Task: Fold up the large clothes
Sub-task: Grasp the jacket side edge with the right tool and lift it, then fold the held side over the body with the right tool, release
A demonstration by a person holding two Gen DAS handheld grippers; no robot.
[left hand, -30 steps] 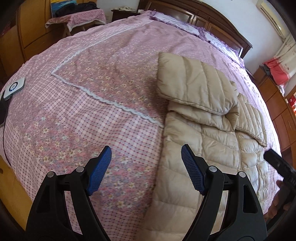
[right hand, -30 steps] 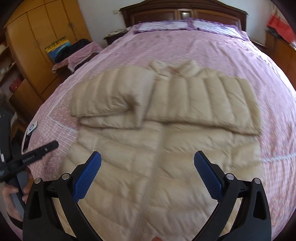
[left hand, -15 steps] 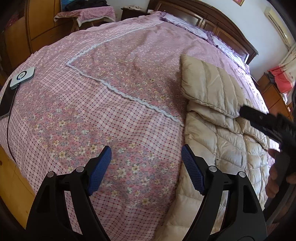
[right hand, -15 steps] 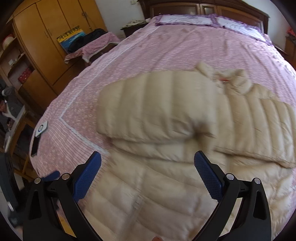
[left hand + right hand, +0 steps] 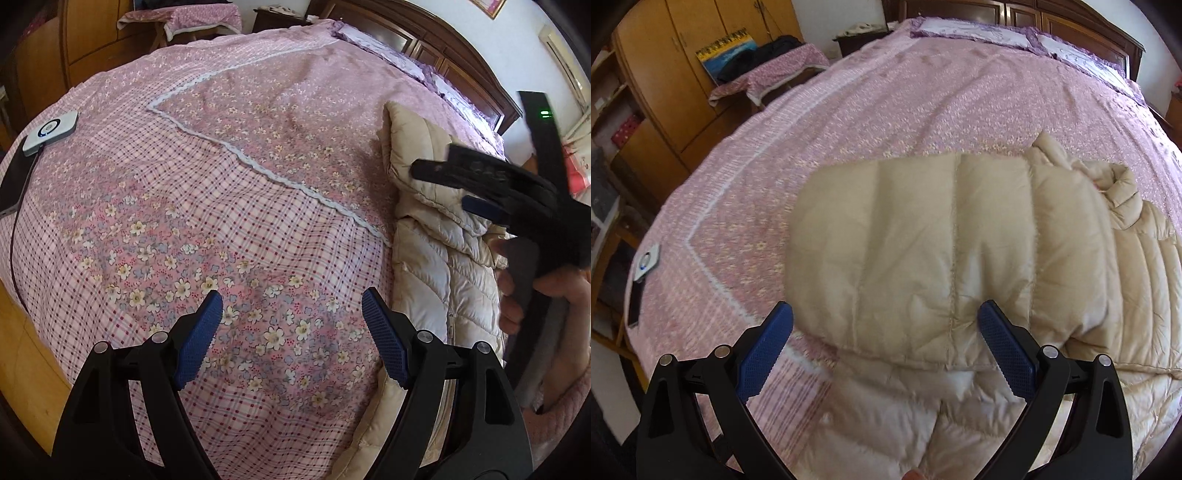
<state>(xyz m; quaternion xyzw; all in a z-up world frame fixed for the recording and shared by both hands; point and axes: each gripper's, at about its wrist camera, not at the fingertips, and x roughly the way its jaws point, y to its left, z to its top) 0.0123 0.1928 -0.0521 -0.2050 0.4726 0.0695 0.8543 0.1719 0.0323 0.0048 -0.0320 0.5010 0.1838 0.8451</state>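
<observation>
Beige down jacket is lying mid-frame on the pink bedspread, sleeve folded across; right gripper, jaws apart, is hovering over that sleeve's lower edge, likely to grasp, while left gripper, jaws apart, is idling lower-centre over bare bedspread.

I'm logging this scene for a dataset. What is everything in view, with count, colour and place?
down jacket: one, beige, on the bed, one sleeve folded across its body
bedspread: one, pink floral and check with white lace trim, covering the bed
pillows: two, white with purple edging, at the headboard
headboard: one, dark wood, far end of the bed
small device: one, white, near the bed's left edge
phone: one, dark, beside the small device
wardrobe: one, orange-brown wood, left of the bed
side table: one, under a pink cloth, by the wardrobe
left tongs: black, blue pads, open over the bedspread
right tongs: black, blue pads, open over the folded sleeve
</observation>
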